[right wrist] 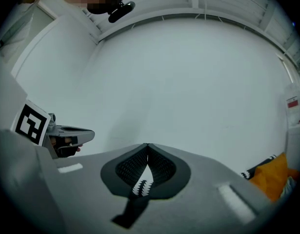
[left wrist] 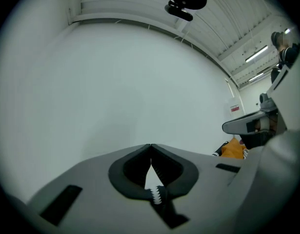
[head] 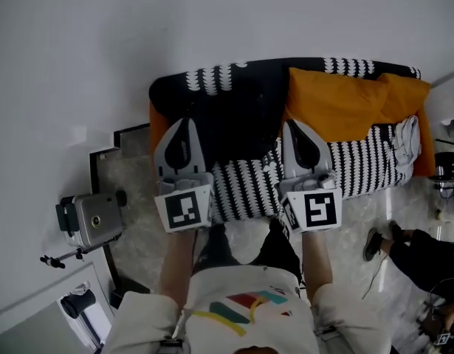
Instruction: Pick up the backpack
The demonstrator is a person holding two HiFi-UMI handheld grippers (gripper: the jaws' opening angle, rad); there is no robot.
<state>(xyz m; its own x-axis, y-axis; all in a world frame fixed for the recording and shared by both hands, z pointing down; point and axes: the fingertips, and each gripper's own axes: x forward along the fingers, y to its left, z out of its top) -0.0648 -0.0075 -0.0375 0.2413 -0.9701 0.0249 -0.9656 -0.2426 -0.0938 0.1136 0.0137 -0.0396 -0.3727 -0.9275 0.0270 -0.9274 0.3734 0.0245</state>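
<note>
A black bulky mass point(head: 230, 113), possibly the backpack, lies on the left half of a sofa point(head: 374, 164) covered in black-and-white pattern. My left gripper point(head: 184, 122) hovers over the sofa's left part, level and pointing at the white wall; its jaws are shut with nothing between them point(left wrist: 150, 145). My right gripper point(head: 294, 124) is held beside it, just left of an orange cushion point(head: 345, 102), also shut and empty point(right wrist: 148, 144). Each gripper view faces mostly bare wall, with the other gripper at its edge point(left wrist: 252, 123) point(right wrist: 67, 135).
A grey camera on a small tripod point(head: 94, 220) stands on the floor to the left. A pale cloth point(head: 407, 142) lies at the sofa's right end. Another person's leg and shoe point(head: 400, 245) are at the right, with gear point(head: 444, 168) beside the sofa.
</note>
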